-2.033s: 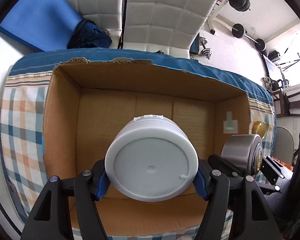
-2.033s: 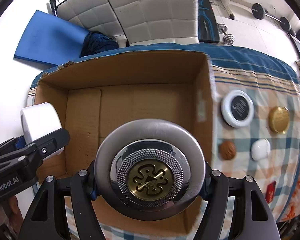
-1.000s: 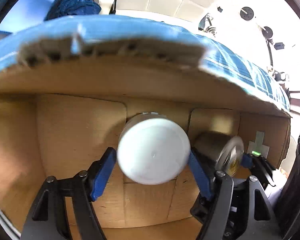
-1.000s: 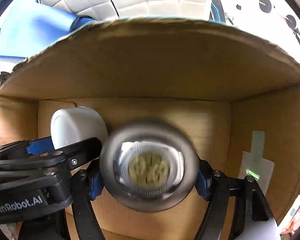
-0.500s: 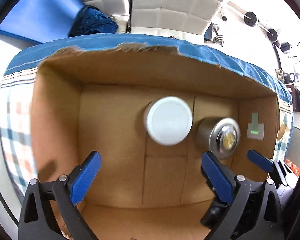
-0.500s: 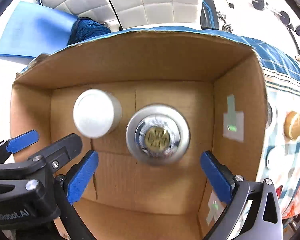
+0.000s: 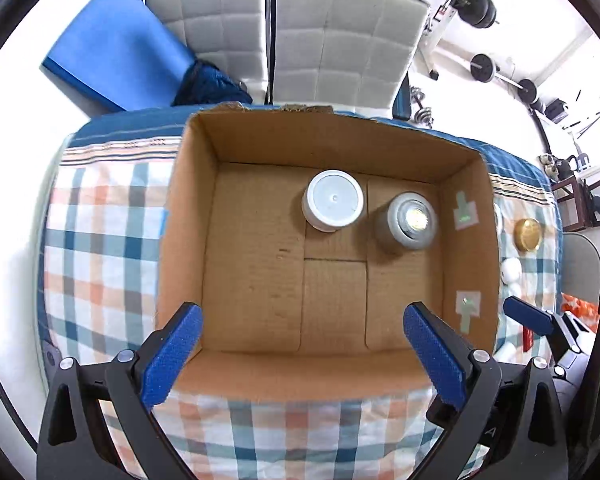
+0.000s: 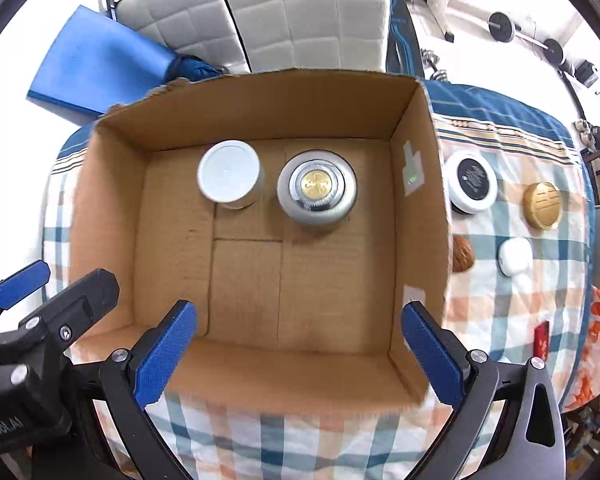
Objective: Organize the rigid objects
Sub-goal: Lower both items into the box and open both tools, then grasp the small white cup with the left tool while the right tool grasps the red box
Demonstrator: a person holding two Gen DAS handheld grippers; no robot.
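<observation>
Cardboard box (image 7: 188,240): open-topped, standing on a checked cloth (image 7: 100,240) that covers the surface beneath; blue band of the cloth runs along the far edge. Two taped patches on the inner right wall.

White jar (image 8: 229,178): upright on the box floor, near the far wall, left of centre. Flat white lid facing up.

Silver jar (image 8: 317,188): upright on the box floor just beside the white jar, to its right, a narrow gap between them. Knurled ring and gold emblem on the lid.

Left gripper (image 7: 300,356): above the near edge of the box, pointing steeply down. Blue pads (image 7: 172,356) spread wide apart, nothing between them, touching nothing.

Right gripper (image 8: 300,356): above the near edge of the box, pointing straight down, beside the left gripper. Pads (image 8: 166,354) likewise spread wide, empty, clear of both jars.

Items on the cloth, right of the box:
- White-rimmed round tin with black top (image 8: 475,184), just beside the box's right wall, toward the far edge.
- Gold round lidded jar (image 8: 542,205), further right.
- Brown round item (image 8: 463,254), partly hidden by the box wall.
- Small white rounded case (image 8: 515,256), near the brown item.
- Small red item (image 8: 541,338), toward the near right corner.

Background: white quilted seat backs (image 7: 340,40), blue mat (image 7: 116,52), barbell weights (image 7: 484,68).
</observation>
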